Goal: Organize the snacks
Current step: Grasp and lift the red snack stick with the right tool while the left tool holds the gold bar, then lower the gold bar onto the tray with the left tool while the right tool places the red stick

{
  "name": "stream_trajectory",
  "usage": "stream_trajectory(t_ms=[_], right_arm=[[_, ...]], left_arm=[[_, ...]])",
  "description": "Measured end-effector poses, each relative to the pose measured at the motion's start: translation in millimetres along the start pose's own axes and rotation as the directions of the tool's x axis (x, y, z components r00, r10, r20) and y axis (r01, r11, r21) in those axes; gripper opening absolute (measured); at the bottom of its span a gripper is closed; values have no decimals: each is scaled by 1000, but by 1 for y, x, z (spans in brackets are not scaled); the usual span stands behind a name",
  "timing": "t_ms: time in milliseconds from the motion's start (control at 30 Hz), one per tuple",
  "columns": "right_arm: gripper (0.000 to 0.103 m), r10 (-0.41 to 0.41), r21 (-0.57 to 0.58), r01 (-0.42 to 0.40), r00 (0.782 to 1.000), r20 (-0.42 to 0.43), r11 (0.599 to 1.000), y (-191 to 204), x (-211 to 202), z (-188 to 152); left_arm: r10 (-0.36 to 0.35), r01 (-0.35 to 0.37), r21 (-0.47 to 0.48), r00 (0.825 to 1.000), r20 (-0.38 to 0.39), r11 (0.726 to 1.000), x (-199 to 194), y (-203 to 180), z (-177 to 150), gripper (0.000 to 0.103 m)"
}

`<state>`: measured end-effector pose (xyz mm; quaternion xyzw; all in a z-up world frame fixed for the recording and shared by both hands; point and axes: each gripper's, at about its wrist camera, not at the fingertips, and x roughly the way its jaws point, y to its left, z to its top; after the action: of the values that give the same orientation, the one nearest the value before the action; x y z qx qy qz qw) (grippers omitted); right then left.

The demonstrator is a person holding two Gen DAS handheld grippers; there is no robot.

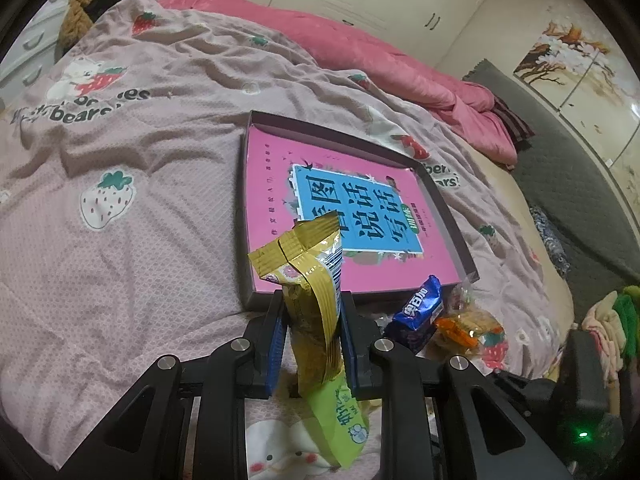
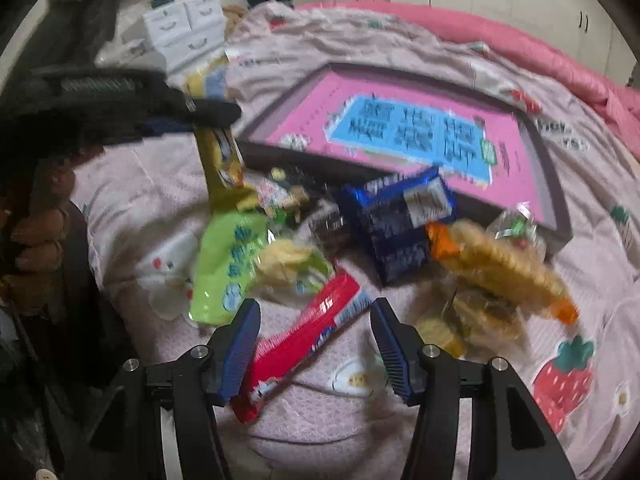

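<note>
My left gripper (image 1: 312,300) is shut on a gold and green snack packet (image 1: 308,264), which stands upright between its blue pads, just short of a shallow dark box (image 1: 328,130) lined with a pink book (image 1: 272,200). In the right wrist view the same packet (image 2: 224,264) hangs from the left gripper (image 2: 216,114), its green end touching the bedspread. My right gripper (image 2: 316,308) is open and tilted down over a red snack packet (image 2: 308,332). The red packet lies flat on the bed between the fingers, close to the left pad and apart from the right one.
A snack pile lies in front of the box (image 2: 556,200): a blue biscuit packet (image 2: 400,224), an orange-ended packet (image 2: 500,272), a clear bag of yellow crisps (image 2: 288,264). A hand (image 2: 36,240) shows at the left edge. A pink quilt (image 1: 400,60) is bunched behind.
</note>
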<state>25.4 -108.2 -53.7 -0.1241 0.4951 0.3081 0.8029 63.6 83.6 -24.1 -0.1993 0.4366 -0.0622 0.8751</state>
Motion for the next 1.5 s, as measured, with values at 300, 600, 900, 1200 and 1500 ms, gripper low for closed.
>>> stream_trajectory(t_ms=[300,600,900,1200,1500], right_arm=[[31,28,42,-27,999,-27,999,-10,19,1],[25,45,62,-54,989,141,997,-18,-17,10],[25,55,110,-87,962,269,990,-34,-44,26],[25,6,152,-66,930,368,986,-61,-58,50],[25,-130,257,14,889,440,966,-115,-64,73]], left_arm=[[-5,5,16,1000,13,1000,-7,-3,0,25],[-28,26,19,996,85,999,-23,-4,6,25],[-61,58,29,992,114,998,-27,-10,11,25],[-62,59,30,986,157,998,-22,-15,29,25],[-12,5,40,981,192,999,1,-12,51,25]])
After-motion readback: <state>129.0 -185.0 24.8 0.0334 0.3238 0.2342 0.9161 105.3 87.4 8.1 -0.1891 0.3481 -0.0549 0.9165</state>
